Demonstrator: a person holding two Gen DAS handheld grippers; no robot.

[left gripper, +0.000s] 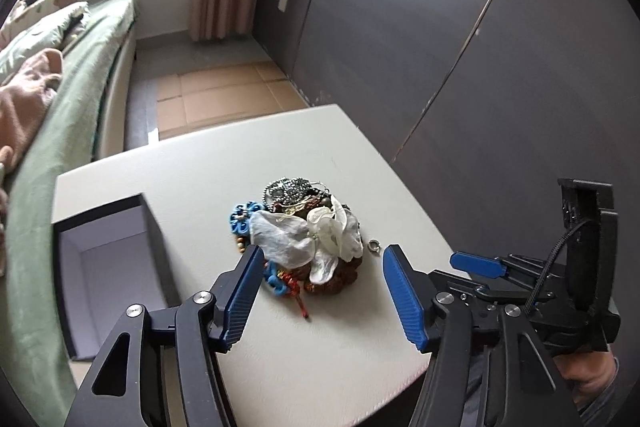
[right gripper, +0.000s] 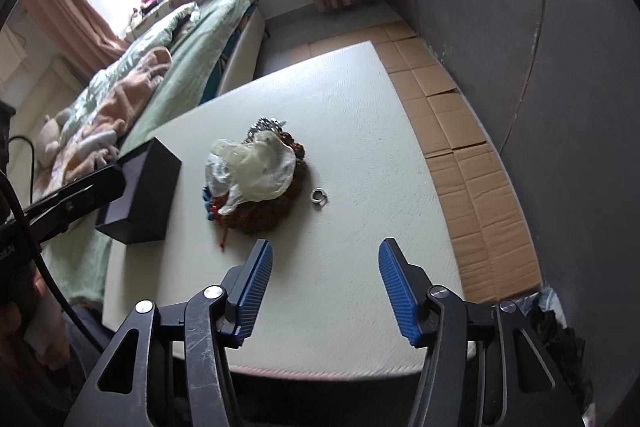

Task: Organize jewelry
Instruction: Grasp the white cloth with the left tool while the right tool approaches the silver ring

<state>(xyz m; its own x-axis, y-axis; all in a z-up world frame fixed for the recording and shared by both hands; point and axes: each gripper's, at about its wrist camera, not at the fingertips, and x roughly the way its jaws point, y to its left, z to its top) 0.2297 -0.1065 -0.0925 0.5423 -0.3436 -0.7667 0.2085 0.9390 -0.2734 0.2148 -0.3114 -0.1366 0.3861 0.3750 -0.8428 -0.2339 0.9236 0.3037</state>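
A pile of jewelry (left gripper: pixel 304 235) lies on the white table (left gripper: pixel 344 327): white petal-like pieces on top, dark silver chains behind, blue knotted cord at the left, brown beads and a red cord below. The pile also shows in the right wrist view (right gripper: pixel 256 179). A small silver ring (left gripper: pixel 374 244) lies just right of the pile, also seen in the right wrist view (right gripper: pixel 319 197). An open black box (left gripper: pixel 108 267) with a pale lining stands left of the pile (right gripper: pixel 148 187). My left gripper (left gripper: pixel 322 255) is open, straddling the pile's near edge. My right gripper (right gripper: pixel 326 251) is open and empty, short of the pile.
A bed with green sheets (right gripper: pixel 192 39) and a pink blanket (right gripper: pixel 120 99) runs along the table's left side. Flattened cardboard (right gripper: pixel 472 163) covers the floor to the right, beside a dark wardrobe wall (left gripper: pixel 480 47). My right gripper's body (left gripper: pixel 580 267) is at the left wrist view's right edge.
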